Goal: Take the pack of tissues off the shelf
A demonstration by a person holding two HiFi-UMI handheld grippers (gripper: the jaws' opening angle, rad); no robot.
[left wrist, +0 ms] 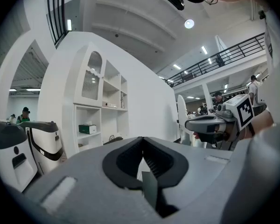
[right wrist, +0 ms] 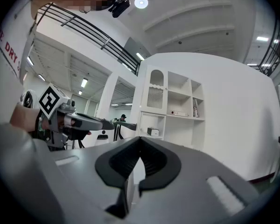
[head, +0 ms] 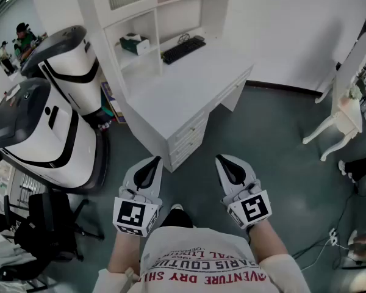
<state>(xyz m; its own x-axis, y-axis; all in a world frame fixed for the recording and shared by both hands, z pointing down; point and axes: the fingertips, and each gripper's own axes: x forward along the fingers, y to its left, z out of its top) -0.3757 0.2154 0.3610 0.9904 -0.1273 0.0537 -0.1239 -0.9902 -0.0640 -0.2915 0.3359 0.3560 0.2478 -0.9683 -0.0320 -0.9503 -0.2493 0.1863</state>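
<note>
The pack of tissues (head: 134,43) is a dark green and white box on a low shelf of the white desk hutch (head: 147,23), at the upper left of the head view. It shows small and far off as the tissue box (left wrist: 87,129) in the left gripper view and as the tissue box (right wrist: 153,132) in the right gripper view. My left gripper (head: 152,161) and right gripper (head: 222,160) are held close to my body, well short of the desk. Both are shut with nothing between the jaws.
A black keyboard (head: 183,49) lies on the white desk (head: 189,84), which has drawers at its front. A large white and black machine (head: 49,115) stands to the left. A white chair (head: 348,96) is at the right. A black office chair (head: 49,231) is at the lower left.
</note>
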